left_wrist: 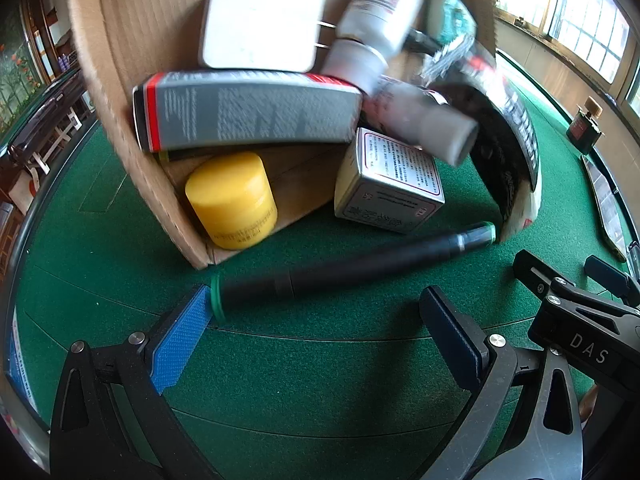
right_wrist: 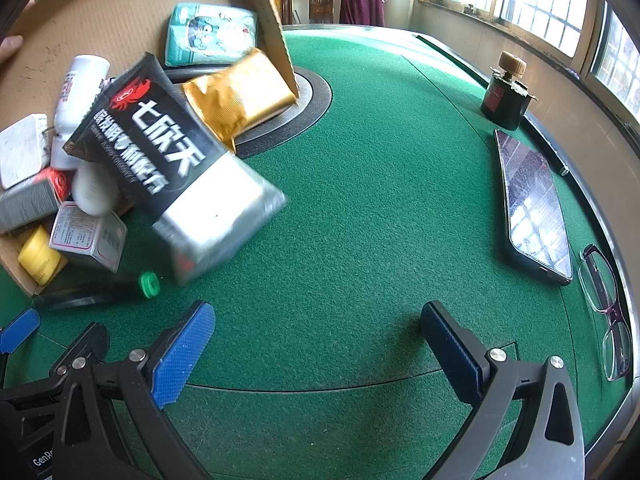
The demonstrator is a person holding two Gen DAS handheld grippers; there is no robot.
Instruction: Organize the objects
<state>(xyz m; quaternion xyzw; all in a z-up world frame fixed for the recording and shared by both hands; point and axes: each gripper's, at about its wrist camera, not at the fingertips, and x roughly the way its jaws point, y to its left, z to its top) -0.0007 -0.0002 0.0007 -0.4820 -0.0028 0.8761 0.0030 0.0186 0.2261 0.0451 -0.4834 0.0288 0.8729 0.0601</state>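
Cardboard box is tipped on its side on the green desk, mouth toward the cameras, w/ contents sliding out. That's the main risk.

Risks, as I judge them:
- Black pen lies loose on the felt just in front of the left tool; it's round, so a nudge from a pad could roll it off.
- White bottle & black snack bag look blurred, prob. mid-tumble, and could land on the silver carton or spill wider.
- Phone & glasses sit near the desk rim on the right, so a wide sweep by the right tool could knock them.

In the box: white adapter, grey-red carton, yellow jar at the lip, teal pack deep inside. Gold pouch is half out.

Both tools spread wide, nothing between the pads.
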